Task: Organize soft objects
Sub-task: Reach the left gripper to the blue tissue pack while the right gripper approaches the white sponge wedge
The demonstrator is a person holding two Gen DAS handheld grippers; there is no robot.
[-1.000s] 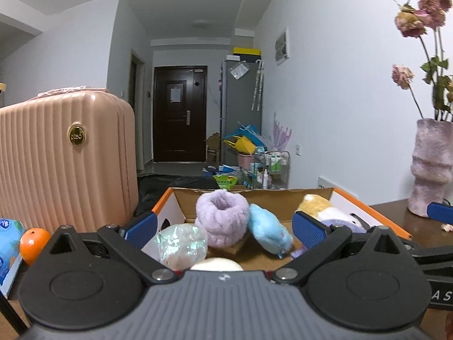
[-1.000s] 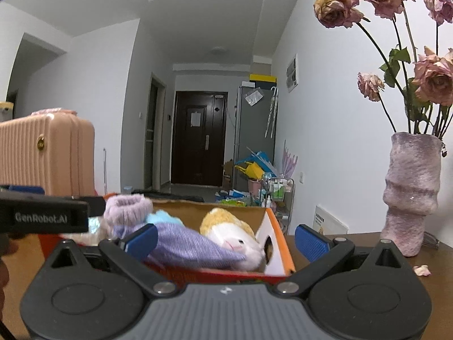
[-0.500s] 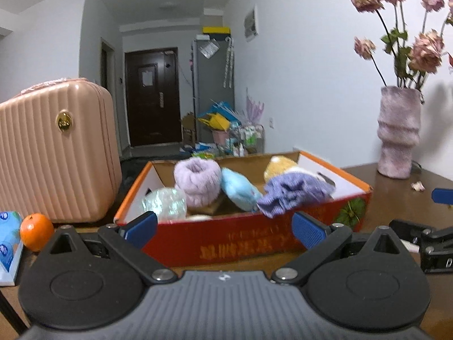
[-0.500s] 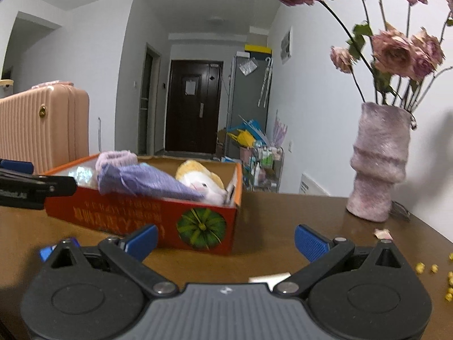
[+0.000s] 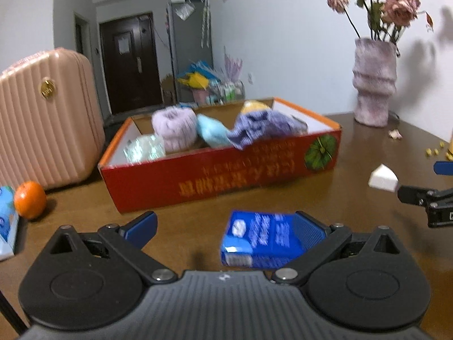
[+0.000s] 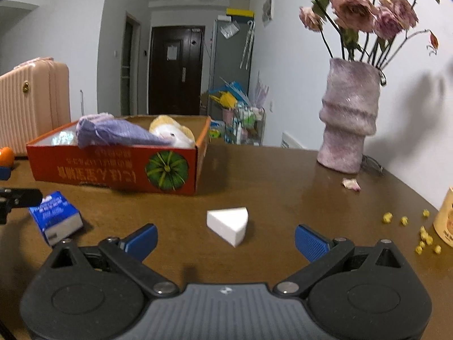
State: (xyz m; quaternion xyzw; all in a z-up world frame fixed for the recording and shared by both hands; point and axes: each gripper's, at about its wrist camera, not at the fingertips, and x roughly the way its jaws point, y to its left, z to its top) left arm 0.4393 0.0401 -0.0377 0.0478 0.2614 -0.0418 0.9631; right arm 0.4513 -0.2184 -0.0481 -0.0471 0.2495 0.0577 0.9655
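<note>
A red cardboard box [image 5: 215,170] [image 6: 113,167] on the brown table holds soft things: a lilac fluffy roll [image 5: 174,124], a light blue plush [image 5: 211,133], a purple cloth [image 5: 263,126] [image 6: 119,134] draped over its rim, and a yellow-white plush [image 6: 172,134]. A white wedge sponge [image 6: 228,223] [image 5: 382,180] lies just ahead of my open right gripper [image 6: 225,236]. A blue tissue pack [image 5: 260,239] [image 6: 55,216] lies by the right finger of my open left gripper [image 5: 223,226]. Both grippers hold nothing.
A pink suitcase [image 5: 48,113] stands left of the box, with an orange [image 5: 29,199] beside it. A purple vase [image 6: 349,116] of dried roses stands at the back right. Yellow crumbs [image 6: 410,229] and a yellow cup [image 6: 444,218] sit at the right edge.
Both grippers have pulled back from the box and dropped low over the table. The tissue pack now lies at the left gripper and the sponge in front of the right one.
</note>
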